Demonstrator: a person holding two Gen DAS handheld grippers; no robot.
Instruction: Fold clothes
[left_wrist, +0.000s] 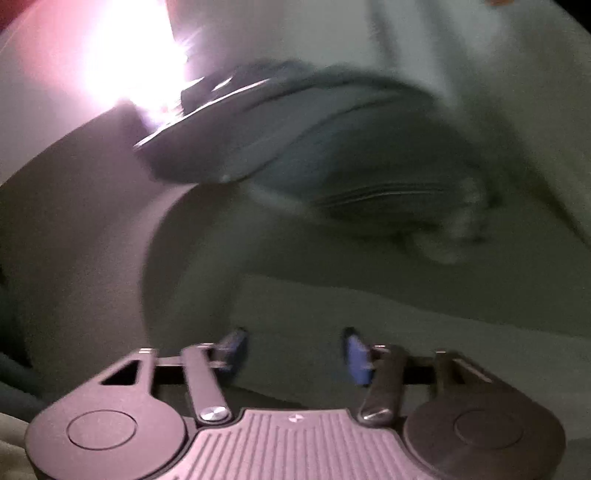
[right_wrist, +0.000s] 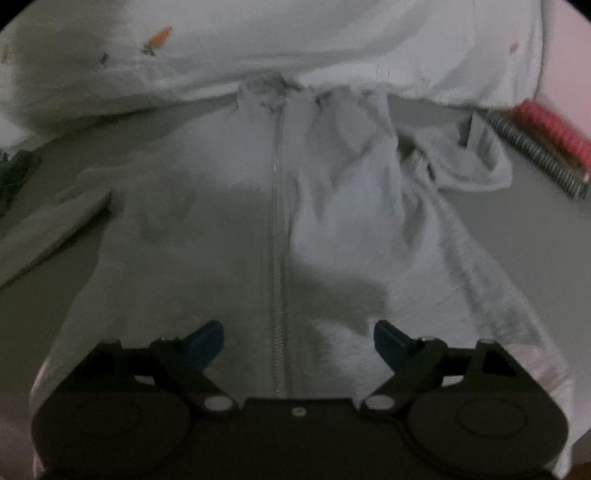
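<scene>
Surface (right_wrist: 535, 258): pale, flat, dim light; carries everything listed below.

Bedding (right_wrist: 295, 40): white, bulky, with small orange and dark prints; lies along the far edge of the hoodie, touching its collar end.

Hoodie (right_wrist: 207, 236): grey, zip-front, spread flat on the surface, zip side up. The landmark for this list. Its right half is rumpled into folds near the collar; the left sleeve (right_wrist: 48, 236) lies out flat to the side.

Zip (right_wrist: 277, 258): closed, runs straight down the middle of the hoodie from collar to hem.

Notebook (right_wrist: 543, 147): red cover, wire spiral; on the surface to the right of the hoodie, clear of it.

Right gripper (right_wrist: 297, 341): hangs over the lower front of the hoodie, astride the zip. Blue pads spread wide, nothing between them; no grip on the cloth.

Left gripper (left_wrist: 293, 356): view heavily motion-blurred. Pads parted, nothing between them; only pale cloth shows past them. A dark blurred garment (left_wrist: 332, 147) lies well beyond, next to a strong glare; whether it is part of the hoodie cannot be told.
</scene>
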